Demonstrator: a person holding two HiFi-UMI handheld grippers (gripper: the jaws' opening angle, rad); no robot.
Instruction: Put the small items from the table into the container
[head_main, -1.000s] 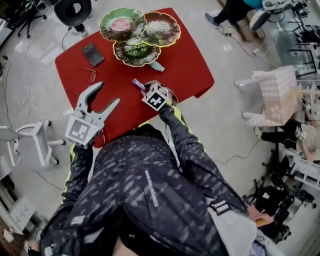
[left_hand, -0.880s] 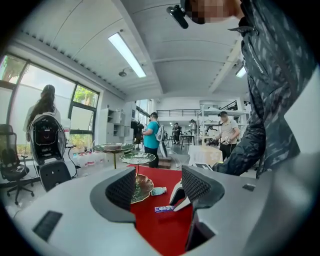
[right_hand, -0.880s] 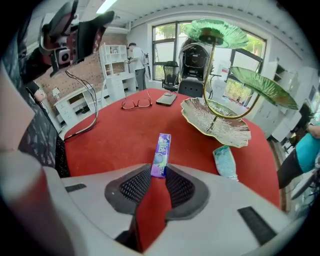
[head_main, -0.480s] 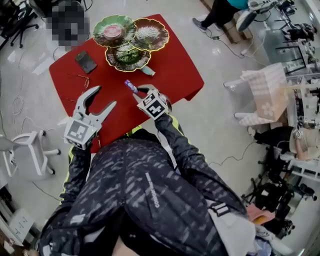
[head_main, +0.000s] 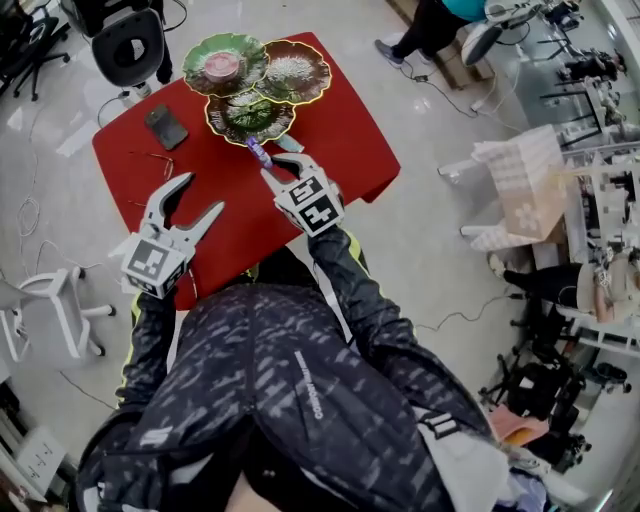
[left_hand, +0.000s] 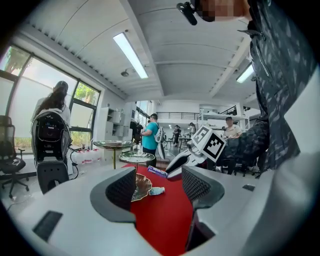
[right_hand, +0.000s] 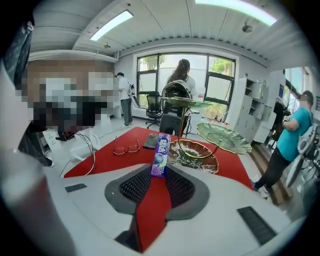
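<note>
A: Left claw?
B: My left gripper (head_main: 203, 195), nearest me, stands wide open, empty, over the red table (head_main: 340, 150).
A: Right?
B: My right gripper (head_main: 280, 168) clamps the purple pack (head_main: 258, 152) by one end above the table, near the tiered leaf dishes (head_main: 292, 70).

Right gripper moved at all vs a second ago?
Yes. The right gripper, shut on the purple pack, has moved toward the lowest dish: the pack's tip now reaches the rim, where red tabletop showed between them before.

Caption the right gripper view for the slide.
Right gripper clamps a purple packet upright over the red table, with tiered leaf dishes ahead.
</note>
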